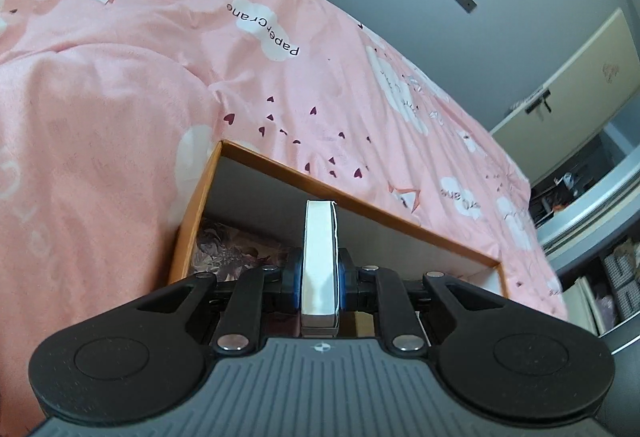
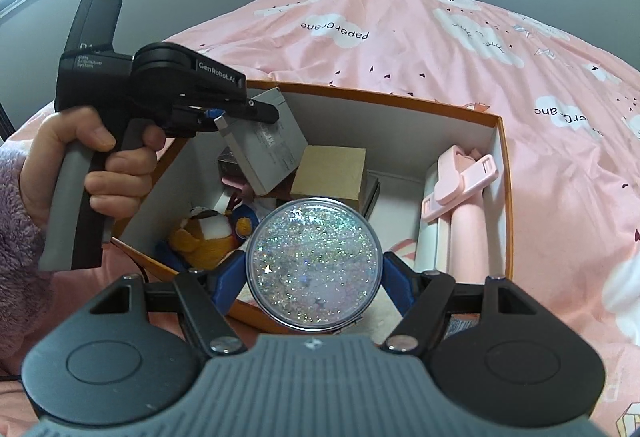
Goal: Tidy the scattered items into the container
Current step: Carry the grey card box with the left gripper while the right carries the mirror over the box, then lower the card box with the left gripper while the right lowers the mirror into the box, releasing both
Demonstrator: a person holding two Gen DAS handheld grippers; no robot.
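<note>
Nearest the left wrist camera, the left gripper (image 1: 319,283) is clamping a slim grey-white box (image 1: 319,257) edge-on, its blue pads pressing on both broad faces and the jaws standing only narrowly apart. The box is showing a pale, slightly glossy narrow side with a thin white edge along its right. It is hanging over the near left part of the orange-rimmed container (image 1: 280,165), which is sitting on the pink bedspread (image 1: 120,77) printed with white clouds and small dark hearts. Inside the container's white walls, a dark patterned item (image 1: 232,249) is lying at the bottom; what it is I cannot tell.

Nearest the right wrist camera, the right gripper (image 2: 314,279) is holding a round clear case (image 2: 313,264) filled with silver glitter and small stars, its blue fingers (image 2: 230,285) spread wide and pressing against the rim on both sides. The case is hovering above the container's (image 2: 505,197) near edge. A hand (image 2: 86,165) in a fuzzy lilac sleeve (image 2: 18,237) is gripping the left gripper's handle, with the grey box tilted over the container's far left corner. Already lying inside are a brown cardboard box (image 2: 332,173), an orange plush toy (image 2: 204,237), and a pink phone stand (image 2: 460,185) resting on a pale roll.
</note>
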